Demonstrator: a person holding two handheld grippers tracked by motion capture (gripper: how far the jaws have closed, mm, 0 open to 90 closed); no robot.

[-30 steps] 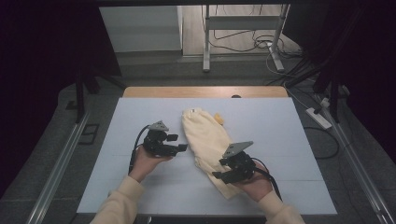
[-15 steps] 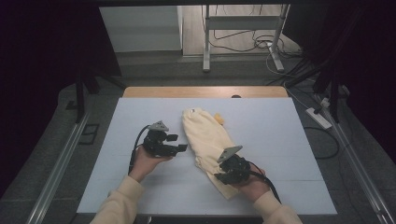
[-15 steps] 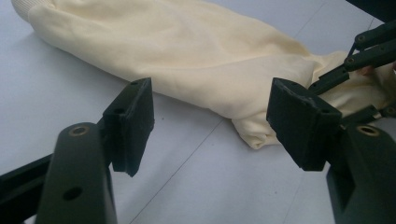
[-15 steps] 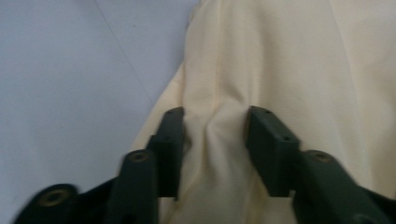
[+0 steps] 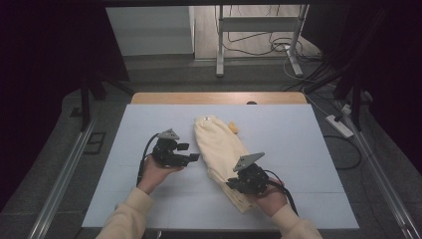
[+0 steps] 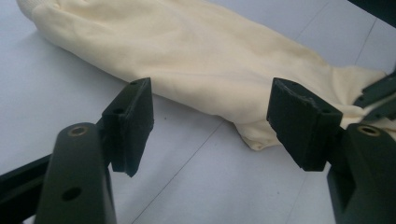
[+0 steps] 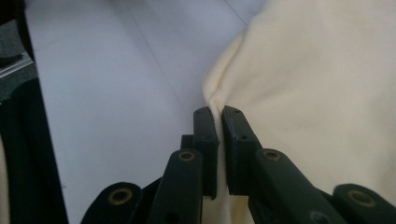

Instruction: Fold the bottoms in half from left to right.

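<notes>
Lying on the pale worktop (image 5: 149,124) amid dark room, cream cloth (image 5: 219,144) sits pinched by right gripper (image 5: 234,183) near the front edge; left gripper (image 5: 191,157) gapes wide, empty.

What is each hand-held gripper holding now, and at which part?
The right hand-held gripper pinches a fold at the edge of the cream cloth, near its end closest to the person. The left hand-held gripper is open, holding nothing.
</notes>
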